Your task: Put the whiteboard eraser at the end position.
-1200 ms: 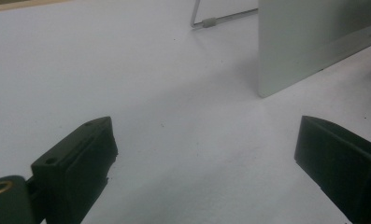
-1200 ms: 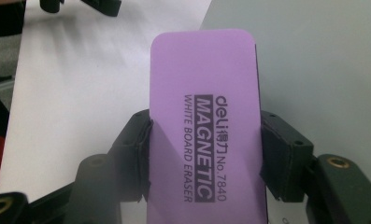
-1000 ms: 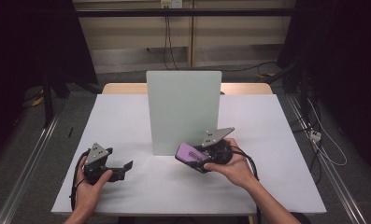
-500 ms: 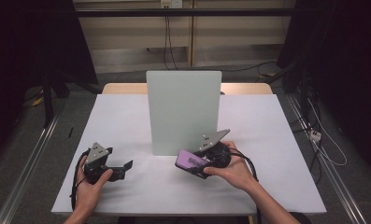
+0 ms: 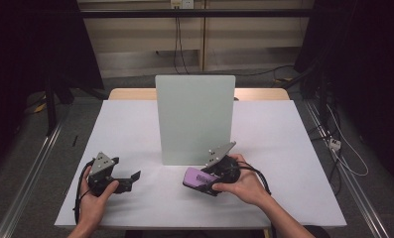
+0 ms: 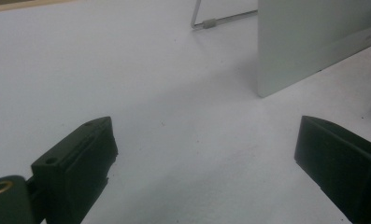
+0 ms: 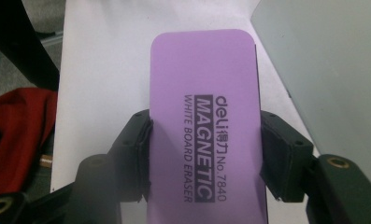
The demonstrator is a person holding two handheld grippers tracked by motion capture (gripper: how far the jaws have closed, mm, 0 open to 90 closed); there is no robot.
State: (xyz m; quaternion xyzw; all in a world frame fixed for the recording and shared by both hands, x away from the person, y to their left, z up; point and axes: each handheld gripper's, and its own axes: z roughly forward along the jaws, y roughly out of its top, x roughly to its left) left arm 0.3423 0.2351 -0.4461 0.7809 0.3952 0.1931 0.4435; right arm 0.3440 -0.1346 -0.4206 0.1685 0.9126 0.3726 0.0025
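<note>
Since the earlier frames, the right tongs had drifted slightly down and toward the person with the purple whiteboard eraser, while the left tongs kept their place.

From the high view, the eraser hung just above the white tabletop, near the bottom right corner of the upright pale green whiteboard. The right hand wrapped the gripper body and covered much of it, and the grey three-cornered plate rose beside the board's lower edge. The left tongs sat well apart to the left, low over the tabletop, with the left hand behind them.

Along the left gripper view, the left tongs stood wide open with nothing but bare tabletop between the jaws. The whiteboard was cut off by the upper edge, and a wire stand leg showed behind it.

Along the right gripper view, the right tongs were clamped on the eraser across its width. Its flat lilac face had rounded corners and dark print reading "deli MAGNETIC WHITE BOARD ERASER No.7840"; its near end ran off the bottom edge. Something red lay blurred at the left, beyond the tabletop's edge.
</note>
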